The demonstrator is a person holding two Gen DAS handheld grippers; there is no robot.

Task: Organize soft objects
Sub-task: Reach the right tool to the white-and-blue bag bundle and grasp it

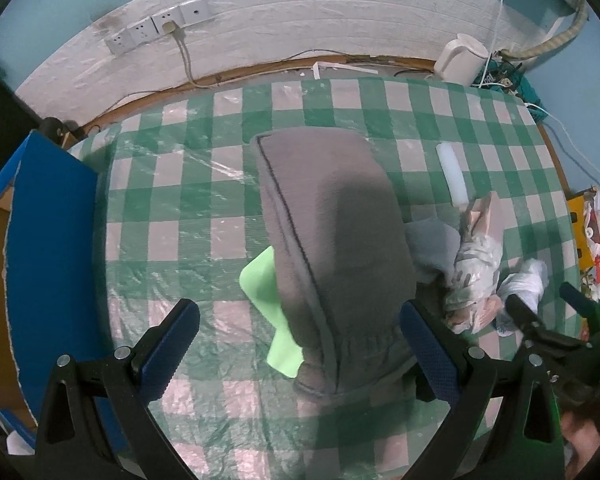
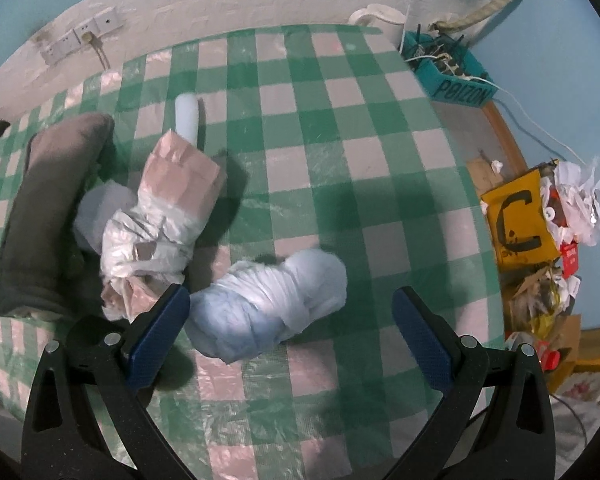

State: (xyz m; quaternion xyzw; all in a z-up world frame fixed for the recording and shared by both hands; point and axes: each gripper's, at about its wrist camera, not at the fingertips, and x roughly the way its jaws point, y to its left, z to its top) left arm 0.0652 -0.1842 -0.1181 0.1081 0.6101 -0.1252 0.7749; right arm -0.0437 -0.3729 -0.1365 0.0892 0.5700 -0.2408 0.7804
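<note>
A long grey cushion point(image 1: 332, 240) lies on the green checked tablecloth point(image 1: 180, 208), over a light green sheet point(image 1: 264, 280). My left gripper point(image 1: 300, 340) is open around the cushion's near end. A pink-and-white wrapped bundle point(image 2: 168, 208) lies beside the cushion point(image 2: 48, 208), with a grey-white roll point(image 2: 100, 216) between them. A pale blue wrapped bundle point(image 2: 272, 300) lies just ahead of my right gripper point(image 2: 292, 332), which is open and empty. A white foam tube point(image 2: 188, 116) lies farther back. The right gripper also shows in the left wrist view point(image 1: 548, 312).
A blue cardboard box point(image 1: 48, 240) stands at the table's left edge. A white kettle point(image 1: 460, 60) and a teal basket of cables point(image 2: 448, 68) sit at the back right. A yellow box and rubbish point(image 2: 540, 220) lie off the right edge.
</note>
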